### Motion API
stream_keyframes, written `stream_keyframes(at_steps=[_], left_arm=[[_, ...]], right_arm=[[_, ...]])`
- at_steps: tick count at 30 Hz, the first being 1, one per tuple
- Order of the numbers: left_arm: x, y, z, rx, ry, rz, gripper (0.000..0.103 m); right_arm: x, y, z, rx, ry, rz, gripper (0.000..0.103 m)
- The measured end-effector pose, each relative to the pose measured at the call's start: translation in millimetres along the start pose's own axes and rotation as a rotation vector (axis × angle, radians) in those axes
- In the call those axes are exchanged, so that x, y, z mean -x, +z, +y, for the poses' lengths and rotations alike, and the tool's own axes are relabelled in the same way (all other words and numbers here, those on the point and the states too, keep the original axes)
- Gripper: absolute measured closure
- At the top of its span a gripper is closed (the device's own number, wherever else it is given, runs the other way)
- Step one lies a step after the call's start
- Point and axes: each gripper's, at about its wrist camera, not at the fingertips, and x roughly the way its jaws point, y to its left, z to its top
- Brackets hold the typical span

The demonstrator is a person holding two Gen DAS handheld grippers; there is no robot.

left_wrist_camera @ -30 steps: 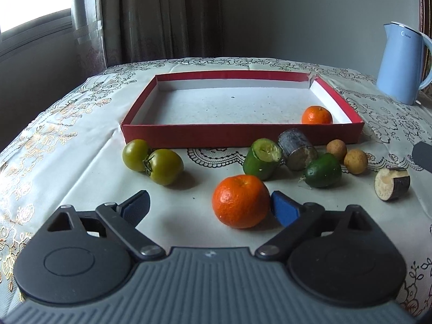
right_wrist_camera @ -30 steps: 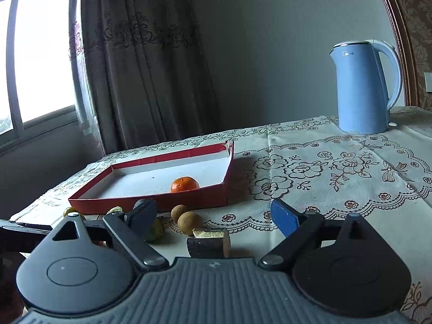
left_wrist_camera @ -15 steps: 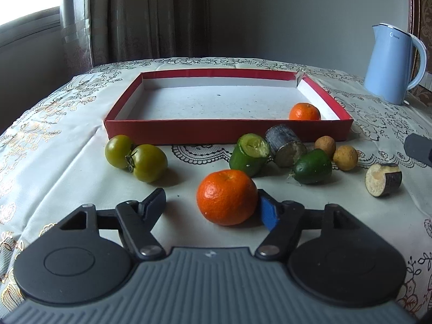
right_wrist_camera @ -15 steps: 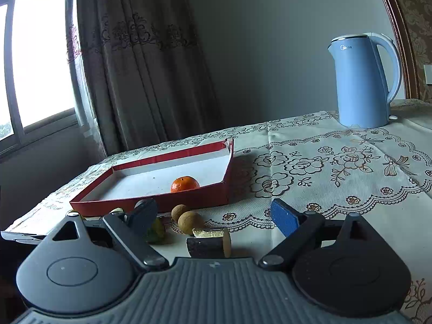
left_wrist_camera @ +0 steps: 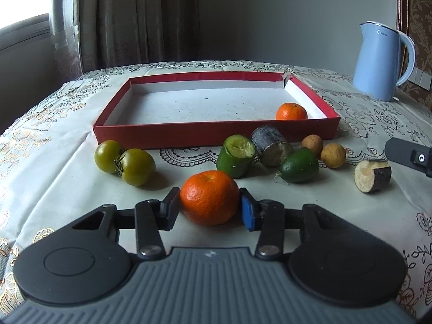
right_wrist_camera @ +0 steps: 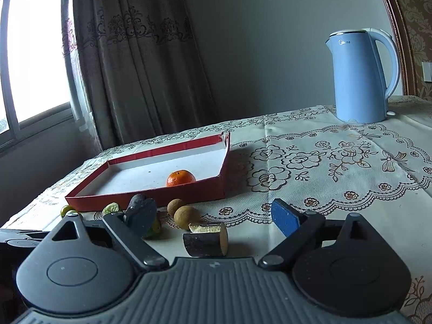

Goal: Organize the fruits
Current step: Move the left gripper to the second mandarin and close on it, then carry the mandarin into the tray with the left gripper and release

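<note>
My left gripper point(left_wrist_camera: 209, 206) is shut on an orange mandarin point(left_wrist_camera: 210, 196) that rests on the tablecloth in front of the red tray point(left_wrist_camera: 216, 132). A second mandarin point(left_wrist_camera: 291, 112) lies in the tray's right front corner; it also shows in the right wrist view point(right_wrist_camera: 180, 178). Two green tomatoes point(left_wrist_camera: 125, 162), a cut green piece point(left_wrist_camera: 236, 159), a dark cane piece point(left_wrist_camera: 271, 145), a green fruit point(left_wrist_camera: 299, 165), two longans point(left_wrist_camera: 324, 149) and another cane piece point(left_wrist_camera: 372, 175) lie before the tray. My right gripper point(right_wrist_camera: 213, 220) is open and empty above that cane piece point(right_wrist_camera: 206, 240).
A blue kettle point(left_wrist_camera: 380, 62) stands at the back right, also in the right wrist view point(right_wrist_camera: 360, 77). A curtain and window are behind the table. The right gripper's finger point(left_wrist_camera: 407, 156) shows at the right edge of the left wrist view.
My left gripper's fingers have closed in from wide open until both pads touch the near mandarin. The right gripper has barely moved and stays open.
</note>
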Motion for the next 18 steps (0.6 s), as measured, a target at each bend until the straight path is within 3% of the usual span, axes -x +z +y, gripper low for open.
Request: stream_keyframes(at_steps=[5, 8, 12, 18], left_arm=[[-0.1, 0.0, 0.0, 0.001, 0.0, 0.0, 0.061], [-0.2, 0.0, 0.0, 0.002, 0.0, 0.0, 0.06], [-0.2, -0.1, 0.0, 0.001, 0.001, 0.0, 0.06], [1.7, -0.4, 0.4, -0.003, -0.001, -0.007, 0.062]], right_arm=[[-17.0, 0.8, 0.9, 0.0, -0.043, 0.149, 0.004], [-29.0, -3.7, 11.1, 0.064, -0.098, 0.261, 0.004], [-35.6, -9.7, 29.3, 0.184, -0.169, 0.304, 0.003], [-36.6, -9.6, 27.0, 0.177, -0.177, 0.317, 0.0]])
